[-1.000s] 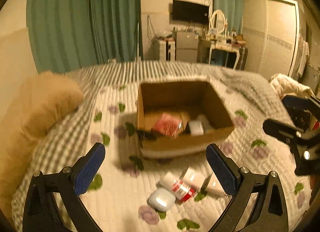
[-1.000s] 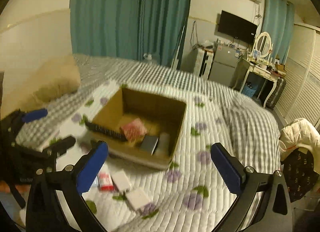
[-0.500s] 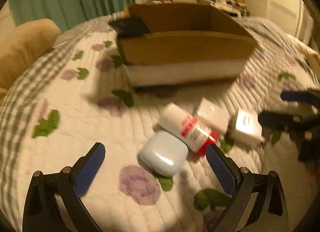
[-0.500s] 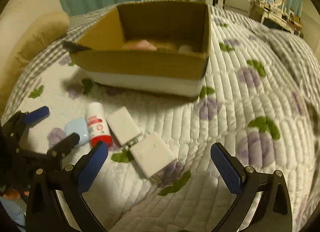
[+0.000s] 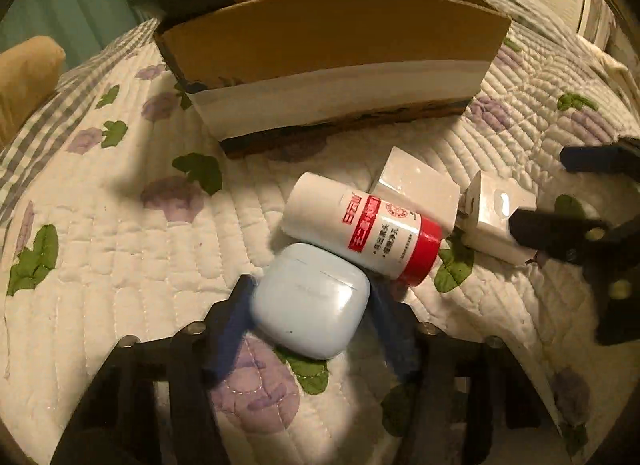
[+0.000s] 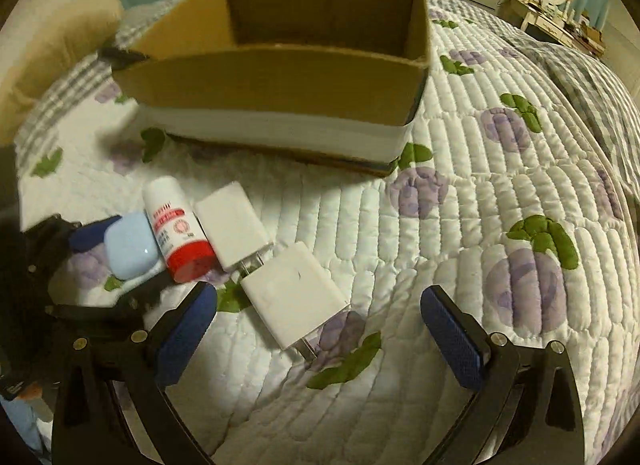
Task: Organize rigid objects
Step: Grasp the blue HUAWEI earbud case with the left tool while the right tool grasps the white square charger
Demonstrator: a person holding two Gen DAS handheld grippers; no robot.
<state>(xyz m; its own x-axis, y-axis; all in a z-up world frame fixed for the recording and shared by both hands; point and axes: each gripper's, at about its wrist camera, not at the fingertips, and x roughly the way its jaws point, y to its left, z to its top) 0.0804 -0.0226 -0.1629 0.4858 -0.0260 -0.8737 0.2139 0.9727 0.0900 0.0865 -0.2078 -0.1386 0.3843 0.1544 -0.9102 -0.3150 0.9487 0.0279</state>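
**Earbud case caught between narrowing jaws**

Left hand-held gripper [image 5: 310, 307] has dropped from above the bed to the quilt [image 5: 120, 233], and its jaws have just been closing around the pale blue earbud case [image 5: 310, 307]; the blue pads sit at its two sides, apparently touching, so the pick-up is probably beginning. The case touches the red-capped bottle [image 5: 360, 225], in front of the cardboard box [image 5: 332, 45]. Right hand-held gripper [image 6: 318, 331] has also lowered, jaws wide apart, pointing steeply down over the nearer white charger [image 6: 294, 305], not yet gripping it.
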